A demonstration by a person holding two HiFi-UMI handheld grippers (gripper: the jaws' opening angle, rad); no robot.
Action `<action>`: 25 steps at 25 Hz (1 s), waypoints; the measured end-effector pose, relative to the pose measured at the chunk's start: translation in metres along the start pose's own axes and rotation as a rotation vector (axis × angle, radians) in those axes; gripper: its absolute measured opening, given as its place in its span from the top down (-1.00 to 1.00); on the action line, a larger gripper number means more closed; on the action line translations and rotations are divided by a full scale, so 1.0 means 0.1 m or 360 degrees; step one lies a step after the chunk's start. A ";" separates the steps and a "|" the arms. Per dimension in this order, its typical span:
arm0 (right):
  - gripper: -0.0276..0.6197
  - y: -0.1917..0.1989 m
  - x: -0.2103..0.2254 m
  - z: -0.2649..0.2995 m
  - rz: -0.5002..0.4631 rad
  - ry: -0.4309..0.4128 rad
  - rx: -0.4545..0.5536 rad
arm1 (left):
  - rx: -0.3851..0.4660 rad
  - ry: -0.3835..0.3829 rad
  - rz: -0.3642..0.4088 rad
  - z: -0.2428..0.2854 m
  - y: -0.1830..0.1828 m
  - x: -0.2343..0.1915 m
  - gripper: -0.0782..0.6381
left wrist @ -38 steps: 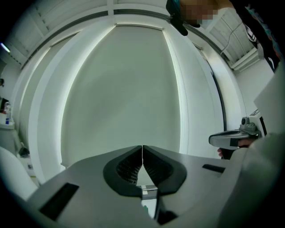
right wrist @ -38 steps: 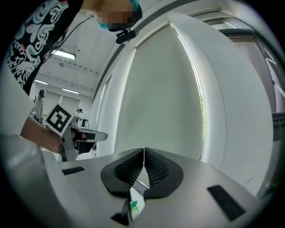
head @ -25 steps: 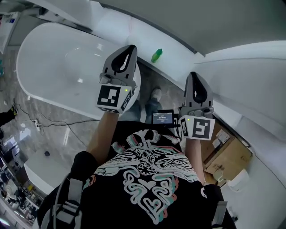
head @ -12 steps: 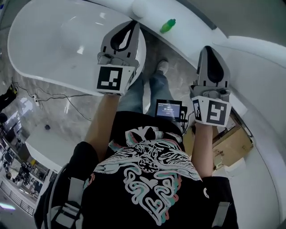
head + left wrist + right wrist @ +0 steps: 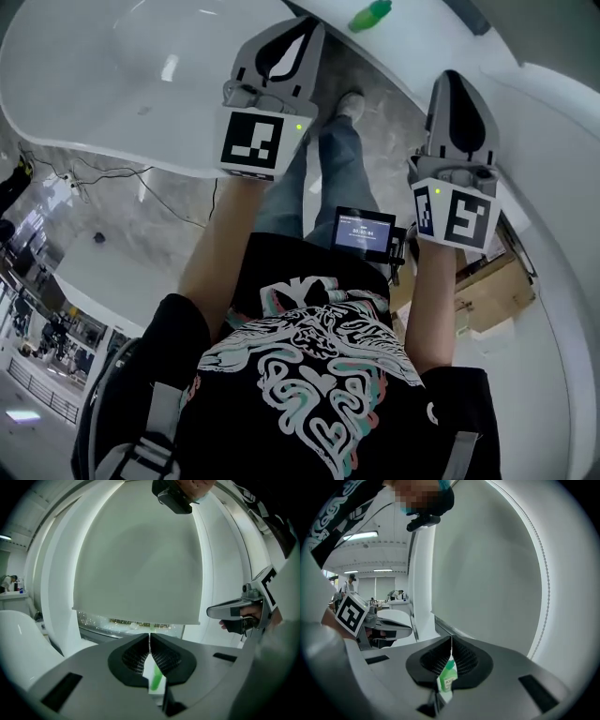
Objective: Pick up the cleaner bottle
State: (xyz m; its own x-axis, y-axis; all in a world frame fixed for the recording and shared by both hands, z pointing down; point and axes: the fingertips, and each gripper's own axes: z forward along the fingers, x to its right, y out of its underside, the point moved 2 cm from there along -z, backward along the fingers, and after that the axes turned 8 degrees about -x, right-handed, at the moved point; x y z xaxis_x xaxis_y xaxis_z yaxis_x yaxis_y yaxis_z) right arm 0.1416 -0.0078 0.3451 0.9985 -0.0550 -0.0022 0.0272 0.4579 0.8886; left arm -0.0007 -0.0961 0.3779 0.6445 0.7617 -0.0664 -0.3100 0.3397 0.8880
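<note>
The green cleaner bottle (image 5: 368, 16) lies on a white curved ledge (image 5: 427, 66) at the top edge of the head view, beyond both grippers. My left gripper (image 5: 302, 28) is held out to the bottle's left and my right gripper (image 5: 457, 79) to its lower right; neither touches it. In the left gripper view the jaws (image 5: 150, 637) meet in a thin line, and the bottle (image 5: 156, 679) shows far off through the gap below them. The right gripper view shows the same: jaws (image 5: 451, 640) shut, with the bottle (image 5: 447, 677) small behind them. Nothing is held.
A white bathtub (image 5: 103, 84) fills the upper left of the head view. Cables (image 5: 94, 173) run over the marble floor. A cardboard box (image 5: 492, 291) sits at the right, and a small screen (image 5: 364, 232) hangs at the person's waist.
Both grippers have come down. In the head view the bottle and ledge have slid toward the top edge, and the tub now fills more of the upper left. Both pairs of jaws stay shut.
</note>
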 end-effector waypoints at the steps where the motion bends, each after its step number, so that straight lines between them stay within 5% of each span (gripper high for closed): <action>1: 0.83 0.04 -0.01 0.03 0.0006 -0.0005 -0.0005 | -0.0033 -0.0001 0.0000 0.03 0.07 0.00 0.73; 16: 0.83 0.89 -0.12 0.50 0.0044 -0.0063 -0.0121 | -0.0180 -0.0154 -0.0066 0.53 1.08 0.02 0.73; 25: 0.83 1.21 -0.04 0.84 0.0071 -0.0060 -0.0092 | -0.0247 -0.0088 -0.0084 0.97 1.52 0.22 0.71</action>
State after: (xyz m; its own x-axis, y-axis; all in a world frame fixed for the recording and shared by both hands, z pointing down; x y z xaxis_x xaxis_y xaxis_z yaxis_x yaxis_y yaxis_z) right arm 0.1365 -0.0263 0.4914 0.9963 -0.0660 0.0550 -0.0135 0.5113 0.8593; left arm 0.0341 -0.0809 0.5550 0.6989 0.7105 -0.0820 -0.3761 0.4627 0.8028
